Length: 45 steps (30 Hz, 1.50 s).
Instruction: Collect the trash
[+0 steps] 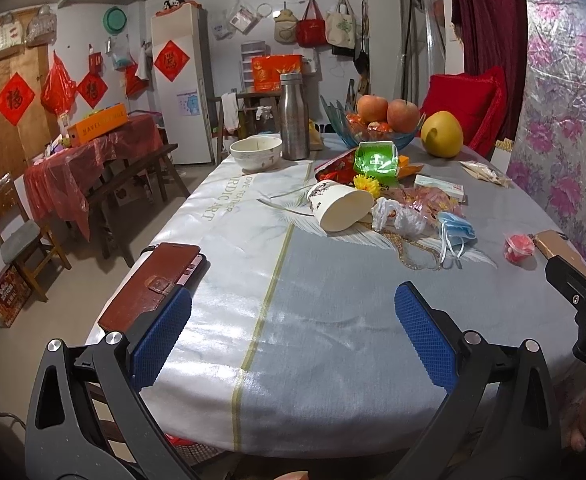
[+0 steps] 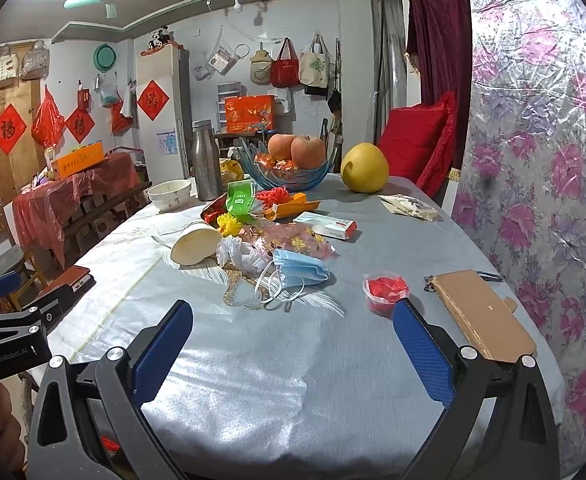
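Trash lies in a heap mid-table: a tipped paper cup [image 1: 339,208] [image 2: 195,244], a crumpled white plastic bag [image 1: 397,216] [image 2: 245,254], a blue face mask [image 1: 455,232] [image 2: 299,268], a green wrapper [image 1: 375,160] [image 2: 241,198], pink-yellow wrappers [image 2: 293,240] and a small red-filled plastic cup [image 1: 518,247] [image 2: 385,292]. My left gripper [image 1: 293,328] is open and empty above the near table edge. My right gripper [image 2: 293,340] is open and empty, short of the mask and just left of the small red cup.
The table [image 1: 313,300] also holds a brown wallet phone case [image 1: 153,280], a tan phone case [image 2: 481,312], a white bowl [image 1: 256,153], a steel bottle [image 1: 293,116], a fruit bowl with apples [image 2: 293,160], a pomelo [image 2: 364,168] and a medicine box [image 2: 325,226]. A floral-covered wall [image 2: 553,200] stands right.
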{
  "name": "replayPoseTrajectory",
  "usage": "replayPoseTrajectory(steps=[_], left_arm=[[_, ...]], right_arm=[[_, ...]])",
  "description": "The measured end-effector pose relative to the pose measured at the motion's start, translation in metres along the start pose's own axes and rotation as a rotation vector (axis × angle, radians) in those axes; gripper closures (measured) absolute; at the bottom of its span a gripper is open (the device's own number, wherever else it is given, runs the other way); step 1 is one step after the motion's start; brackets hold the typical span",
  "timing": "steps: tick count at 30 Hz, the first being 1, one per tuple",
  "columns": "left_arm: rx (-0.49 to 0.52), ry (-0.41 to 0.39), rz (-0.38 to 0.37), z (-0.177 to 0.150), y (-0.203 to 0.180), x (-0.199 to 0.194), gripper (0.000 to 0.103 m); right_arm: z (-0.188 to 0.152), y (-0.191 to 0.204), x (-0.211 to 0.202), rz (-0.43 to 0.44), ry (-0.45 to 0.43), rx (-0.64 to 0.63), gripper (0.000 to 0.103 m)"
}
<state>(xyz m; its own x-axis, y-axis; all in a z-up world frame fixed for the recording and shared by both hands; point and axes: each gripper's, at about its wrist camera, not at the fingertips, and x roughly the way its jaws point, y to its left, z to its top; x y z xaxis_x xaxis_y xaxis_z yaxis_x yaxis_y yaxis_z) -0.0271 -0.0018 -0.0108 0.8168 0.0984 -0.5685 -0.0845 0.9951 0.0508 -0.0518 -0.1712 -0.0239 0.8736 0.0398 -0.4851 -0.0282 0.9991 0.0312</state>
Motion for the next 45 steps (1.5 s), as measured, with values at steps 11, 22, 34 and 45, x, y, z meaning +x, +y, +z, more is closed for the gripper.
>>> replayPoseTrajectory(steps=[11,22,34,45], left_arm=[[-0.006,0.003,0.001,-0.001,0.002,0.000,0.005],[-0.009,0.008,0.002,-0.003,0.004,0.003,0.005],[-0.006,0.083,0.006,-0.006,0.005,0.046,0.005],[0.005,0.251,0.007,-0.007,0.002,0.122,0.005]], right_arm=[[0.000,0.000,0.000,0.001,0.001,0.002,0.005],[-0.001,0.000,0.001,0.002,0.002,0.002,0.005],[-0.007,-0.004,0.046,0.024,0.096,0.008,0.005],[-0.026,-0.010,0.125,0.036,0.307,0.011,0.005]])
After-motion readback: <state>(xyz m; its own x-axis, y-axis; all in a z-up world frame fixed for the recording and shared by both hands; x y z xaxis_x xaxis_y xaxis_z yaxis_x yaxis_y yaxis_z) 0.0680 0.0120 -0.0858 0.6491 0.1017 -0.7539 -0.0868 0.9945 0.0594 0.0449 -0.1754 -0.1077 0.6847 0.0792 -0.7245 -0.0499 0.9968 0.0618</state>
